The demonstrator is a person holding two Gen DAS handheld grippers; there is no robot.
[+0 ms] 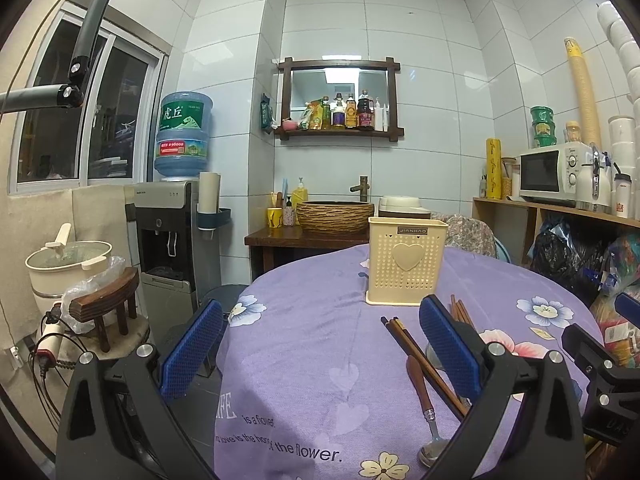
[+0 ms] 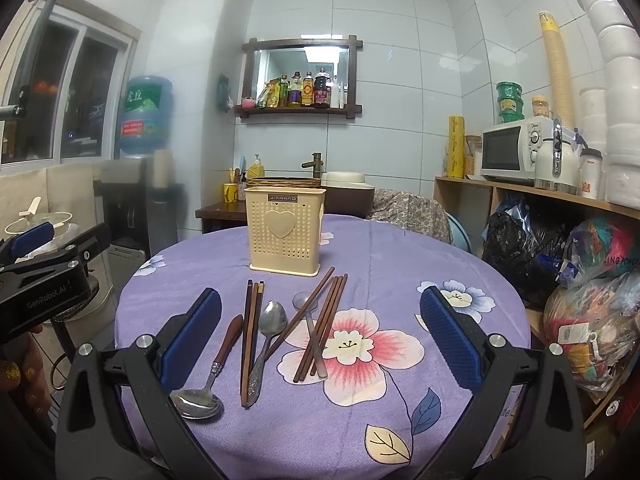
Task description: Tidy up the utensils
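A cream perforated utensil holder (image 2: 285, 231) with a heart stands upright on the purple flowered tablecloth (image 2: 360, 420); it also shows in the left wrist view (image 1: 405, 262). In front of it lie a wooden-handled spoon (image 2: 212, 372), a metal spoon (image 2: 269, 330), a clear plastic spoon (image 2: 314, 334), a bunch of brown chopsticks (image 2: 251, 336) and more crossed chopsticks (image 2: 324, 320). My right gripper (image 2: 320, 340) is open and empty above the utensils. My left gripper (image 1: 320, 348) is open and empty at the table's left edge; the wooden-handled spoon (image 1: 420, 388) and chopsticks (image 1: 416, 352) lie by its right finger.
A water dispenser (image 1: 172, 240) and a stool with a pot (image 1: 68, 268) stand left of the table. A sink counter (image 1: 308, 236) is behind it. A shelf with a microwave (image 2: 512, 152) and bags (image 2: 592, 300) stands on the right.
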